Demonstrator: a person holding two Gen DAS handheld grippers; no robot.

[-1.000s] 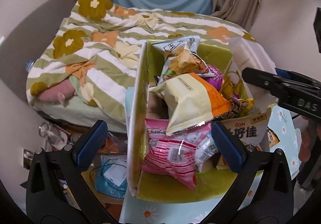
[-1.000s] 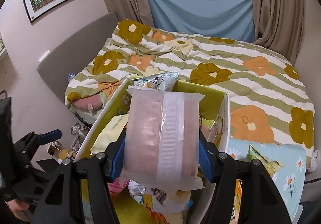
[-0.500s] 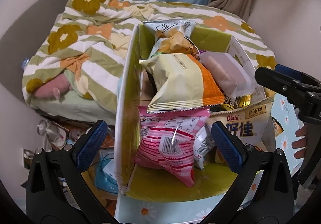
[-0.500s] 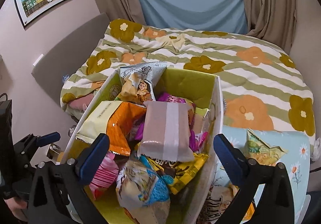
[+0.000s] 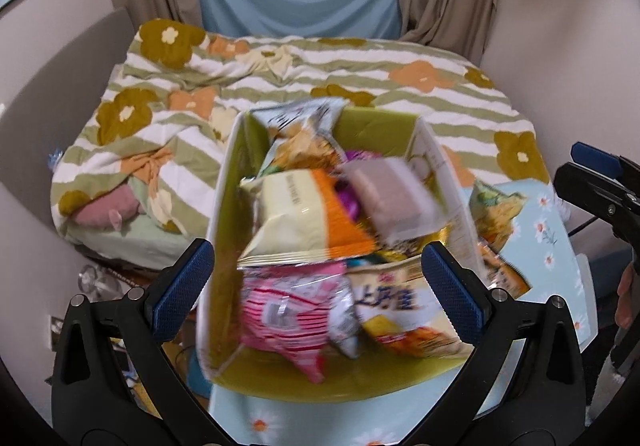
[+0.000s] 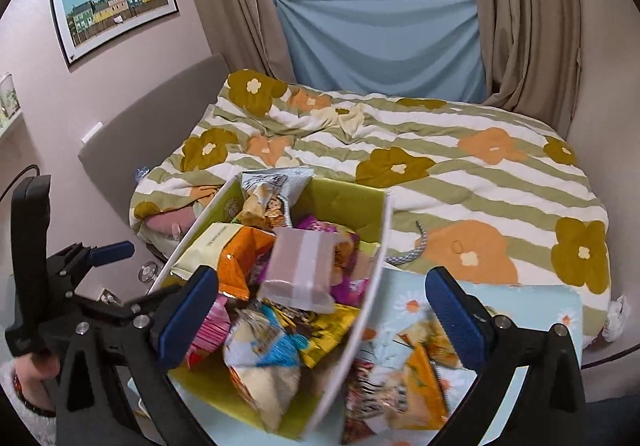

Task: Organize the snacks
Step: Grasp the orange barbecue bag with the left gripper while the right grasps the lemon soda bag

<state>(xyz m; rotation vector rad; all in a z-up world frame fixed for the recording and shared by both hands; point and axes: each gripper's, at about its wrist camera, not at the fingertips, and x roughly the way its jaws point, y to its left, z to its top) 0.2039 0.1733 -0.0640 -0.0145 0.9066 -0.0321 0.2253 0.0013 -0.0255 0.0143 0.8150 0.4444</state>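
A yellow-green cardboard box (image 5: pixel 224 246) (image 6: pixel 368 286) stands on a light blue daisy-print table and is piled with snack bags. A pale pink packet with a white strip (image 6: pixel 302 268) (image 5: pixel 394 200) lies on top of the pile. A cream and orange bag (image 5: pixel 304 218), a pink striped bag (image 5: pixel 288 306) and a yellow bag with Chinese print (image 5: pixel 396 302) lie in the box too. My left gripper (image 5: pixel 320 286) is open and empty in front of the box. My right gripper (image 6: pixel 320 310) is open and empty above the box's right side.
Several snack bags (image 6: pixel 404 378) (image 5: pixel 496 214) lie on the daisy table (image 6: pixel 532 302) right of the box. A bed with a striped flower quilt (image 6: pixel 440 166) lies behind. Clutter sits on the floor (image 5: pixel 104 278) to the left. Curtains and a window are at the back.
My right gripper opened and let the pale pink packet drop onto the pile in the box. Both grippers then pulled back and up from the box.
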